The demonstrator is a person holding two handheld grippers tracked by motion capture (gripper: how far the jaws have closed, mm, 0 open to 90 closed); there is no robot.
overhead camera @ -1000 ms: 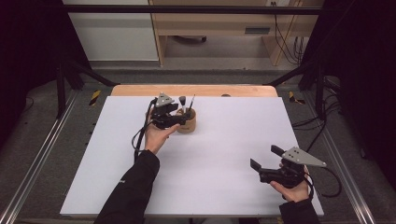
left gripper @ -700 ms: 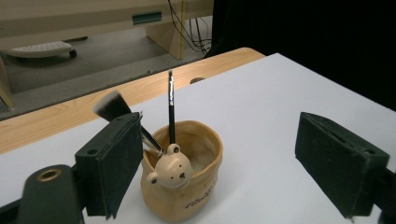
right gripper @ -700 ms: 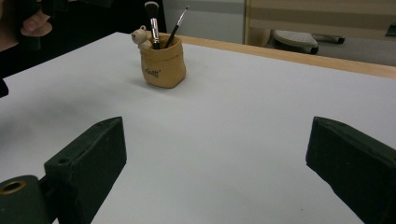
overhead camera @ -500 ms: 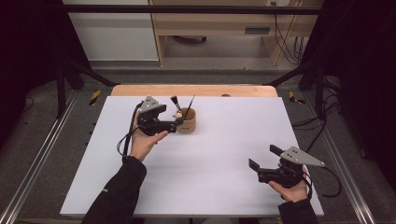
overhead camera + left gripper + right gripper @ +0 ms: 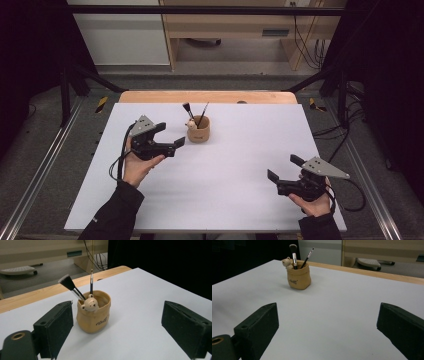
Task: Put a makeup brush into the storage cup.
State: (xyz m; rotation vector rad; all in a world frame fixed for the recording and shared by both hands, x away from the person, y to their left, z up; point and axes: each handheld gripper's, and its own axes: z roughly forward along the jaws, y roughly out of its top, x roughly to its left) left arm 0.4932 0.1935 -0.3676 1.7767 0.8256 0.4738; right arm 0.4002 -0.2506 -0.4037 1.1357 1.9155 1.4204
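White tabletop (image 5: 225,180) carries the tan brush pot (image 5: 198,131) near its far edge. Just left of the pot, the left claw (image 5: 170,136) has just been opening — nothing is held; the right claw (image 5: 282,169), well apart, is spread empty. The pot could be toppled by a careless sweep.

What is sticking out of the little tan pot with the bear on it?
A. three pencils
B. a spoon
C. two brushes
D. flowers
C: the tan pot holds a fluffy-headed brush and a thin brush, both poking up above its rim.
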